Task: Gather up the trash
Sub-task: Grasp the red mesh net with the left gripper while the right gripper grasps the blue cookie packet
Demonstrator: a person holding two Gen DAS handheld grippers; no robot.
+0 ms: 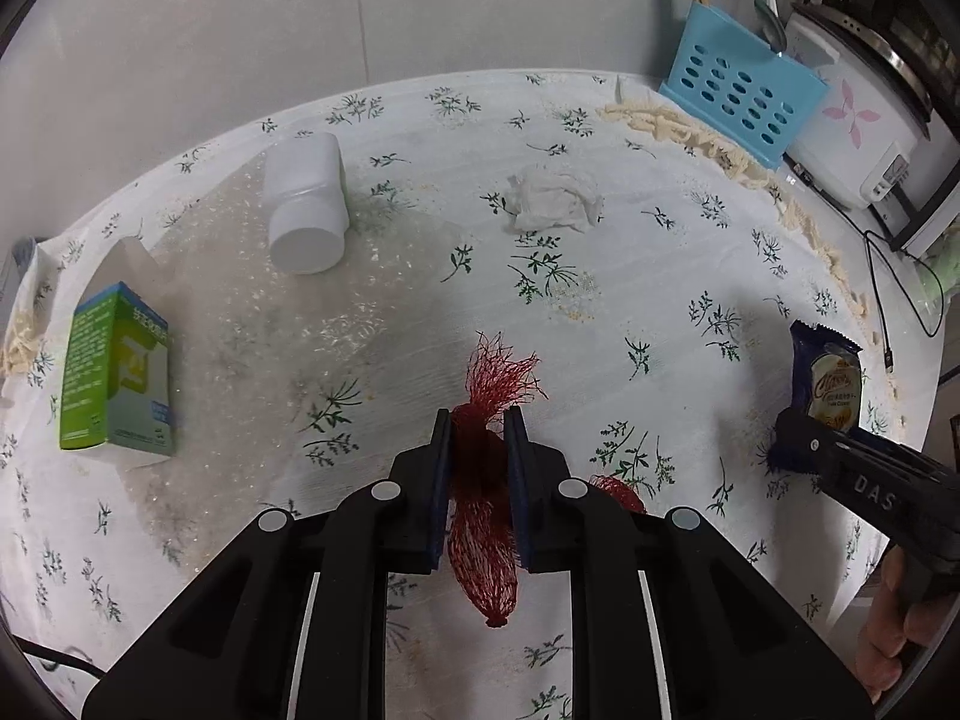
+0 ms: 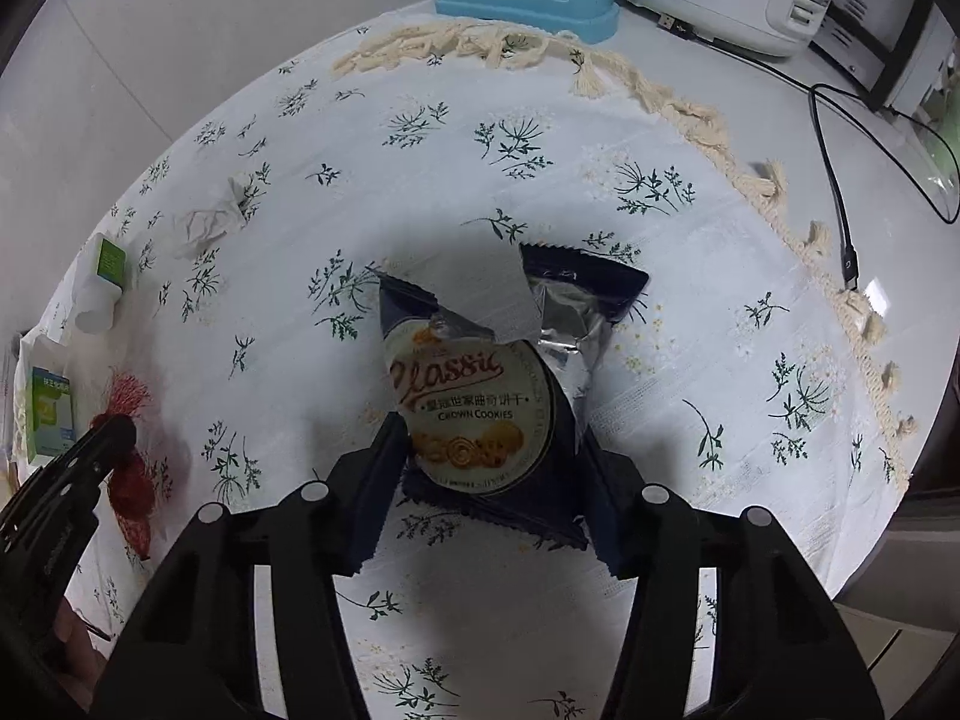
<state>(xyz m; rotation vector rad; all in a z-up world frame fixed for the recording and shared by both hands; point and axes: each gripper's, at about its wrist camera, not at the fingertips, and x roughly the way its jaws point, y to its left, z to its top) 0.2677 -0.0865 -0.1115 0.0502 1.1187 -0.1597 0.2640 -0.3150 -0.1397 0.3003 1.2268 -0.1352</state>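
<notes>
On the floral tablecloth point(image 1: 420, 138), left claw point(image 1: 477, 426) grips red mesh netting point(image 1: 486, 516) lengthwise; right claw point(image 2: 492, 438) clamps cookie wrapper point(image 2: 480, 408).

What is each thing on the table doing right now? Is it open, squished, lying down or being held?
Red net: bunched up, pinched in the left tongs.
Cookie packet: torn open at the top, held between the right tongs.
Tissue: crumpled, lying loose.
White bottle: tipped on its side, cap on.
Green box: standing up, closed.
Blue basket: upright against the wall.
</notes>
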